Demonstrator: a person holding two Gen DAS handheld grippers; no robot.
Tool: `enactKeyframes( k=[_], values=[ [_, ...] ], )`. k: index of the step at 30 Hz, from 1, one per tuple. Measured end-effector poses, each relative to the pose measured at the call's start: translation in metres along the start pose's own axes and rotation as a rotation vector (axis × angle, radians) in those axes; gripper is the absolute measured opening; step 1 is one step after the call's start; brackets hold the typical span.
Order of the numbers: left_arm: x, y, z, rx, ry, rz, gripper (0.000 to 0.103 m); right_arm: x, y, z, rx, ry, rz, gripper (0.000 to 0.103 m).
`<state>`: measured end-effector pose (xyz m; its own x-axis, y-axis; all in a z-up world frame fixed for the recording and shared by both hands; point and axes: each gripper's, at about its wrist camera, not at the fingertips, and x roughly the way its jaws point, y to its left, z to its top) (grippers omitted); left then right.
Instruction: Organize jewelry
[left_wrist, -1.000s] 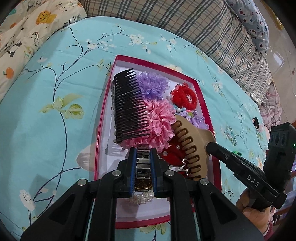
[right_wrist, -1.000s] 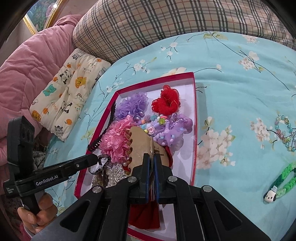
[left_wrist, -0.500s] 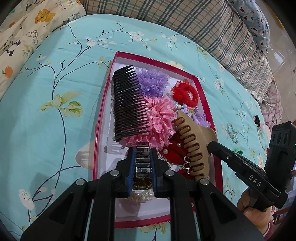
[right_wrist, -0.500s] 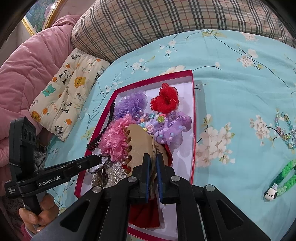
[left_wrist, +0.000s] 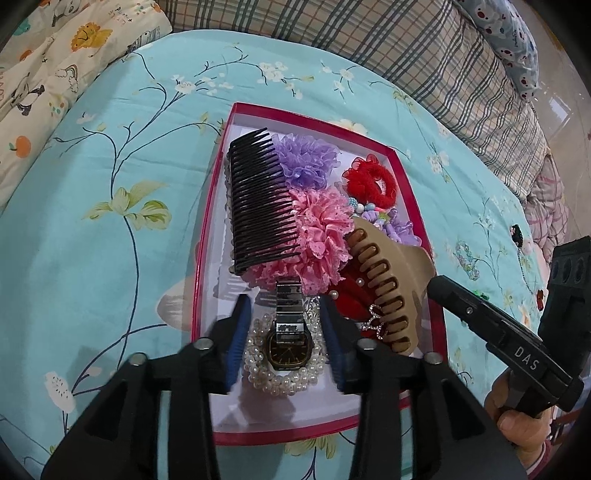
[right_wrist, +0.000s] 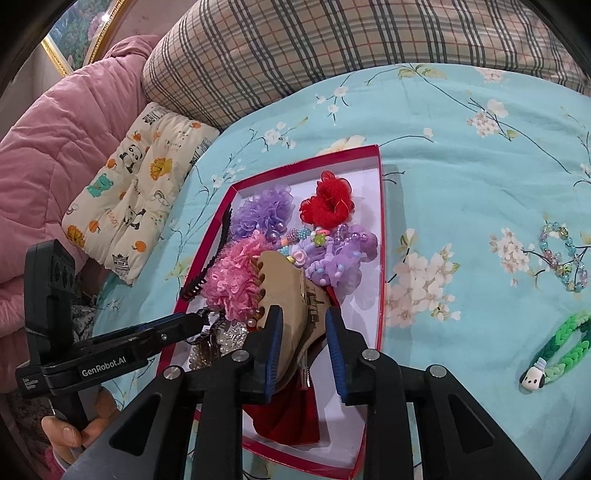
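Left wrist view: left tool (left_wrist: 284, 326) over the near end of the red box (left_wrist: 408, 173) on the bed, jaws opening, blue pads clear on both sides of the wristwatch (left_wrist: 290, 341), which lies on a pearl bracelet (left_wrist: 275, 378) inside the box. Right wrist view: right tool (right_wrist: 304, 341) also opening, with the tan claw clip (right_wrist: 284, 291) between its pads; left pad looks close to or touching it, right pad clear. The clip rests tilted on the pile, partly over a pink scrunchie (right_wrist: 231, 282). Risks, as judged: the clip perches on soft stuff and may slide or topple toward the box wall when let go; a pad lifting away could drag the clip or snag pearls. Beaded bracelet (right_wrist: 563, 258) and green band (right_wrist: 561, 341) lie on the bedspread, well apart from the box, unsorted.
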<state>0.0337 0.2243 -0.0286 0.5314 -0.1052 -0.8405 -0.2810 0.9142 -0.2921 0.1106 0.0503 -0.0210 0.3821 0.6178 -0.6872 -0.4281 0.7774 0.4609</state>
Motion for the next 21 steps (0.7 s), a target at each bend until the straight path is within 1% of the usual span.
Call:
enactKeyframes(
  k=[5,7,8,10,13,15,17,19,21],
  values=[
    [-0.004,0.001,-0.003,-0.002,0.001,-0.002,0.039,-0.006,0.001,0.0,-0.001,-0.006,0.005,0.029],
    [-0.007,0.0,-0.006,0.003,0.0,0.0,0.039,-0.01,0.001,-0.001,-0.003,-0.01,0.006,0.031],
    [-0.009,0.001,-0.007,0.003,-0.001,0.001,0.04,-0.012,0.001,-0.002,-0.004,-0.013,0.006,0.033],
    [-0.013,0.002,-0.011,-0.002,-0.004,0.006,0.044,-0.017,0.002,-0.003,-0.008,-0.015,0.01,0.036],
    [-0.018,0.004,-0.015,-0.012,-0.011,0.009,0.046,-0.023,0.005,-0.006,-0.026,-0.017,0.008,0.038],
    [-0.023,0.004,-0.018,-0.021,-0.018,0.017,0.047,-0.026,0.008,-0.008,-0.038,-0.018,0.004,0.041],
    [-0.027,0.004,-0.02,-0.023,-0.025,0.03,0.048,-0.028,0.011,-0.011,-0.056,-0.015,-0.004,0.047],
    [-0.03,0.004,-0.023,-0.029,-0.027,0.035,0.05,-0.03,0.013,-0.014,-0.075,-0.011,-0.014,0.048],
    [-0.034,0.003,-0.025,-0.032,-0.034,0.044,0.055,-0.032,0.014,-0.017,-0.088,-0.01,-0.018,0.05]
  ],
)
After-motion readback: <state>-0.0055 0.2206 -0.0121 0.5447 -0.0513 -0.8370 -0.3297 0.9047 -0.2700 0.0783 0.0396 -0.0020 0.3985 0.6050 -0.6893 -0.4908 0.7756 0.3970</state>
